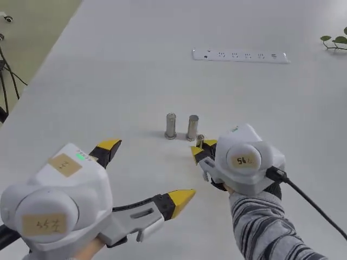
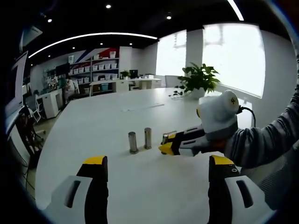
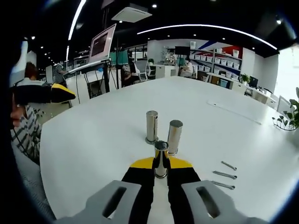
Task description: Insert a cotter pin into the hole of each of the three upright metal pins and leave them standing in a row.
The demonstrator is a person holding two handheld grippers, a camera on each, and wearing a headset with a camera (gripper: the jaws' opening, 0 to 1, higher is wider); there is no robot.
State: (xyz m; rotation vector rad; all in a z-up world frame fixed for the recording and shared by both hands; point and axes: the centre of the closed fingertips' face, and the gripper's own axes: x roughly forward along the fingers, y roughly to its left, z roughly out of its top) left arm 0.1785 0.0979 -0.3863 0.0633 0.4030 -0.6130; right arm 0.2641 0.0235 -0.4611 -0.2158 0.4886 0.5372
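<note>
The right gripper (image 3: 160, 164) has its yellow-tipped jaws closed on a short silvery metal pin (image 3: 160, 151), a plain flat-topped cylinder standing upright at the lower centre of the right gripper view. Just above it in that view the left pin (image 3: 151, 126) and the right pin (image 3: 174, 136) stand close together, not touching, on the white table (image 3: 93, 140), and three thin cotter pins (image 3: 225, 175) lie loose at the lower right. The left gripper (image 1: 145, 171), at the lower left of the head view, has its jaws spread wide around nothing.
</note>
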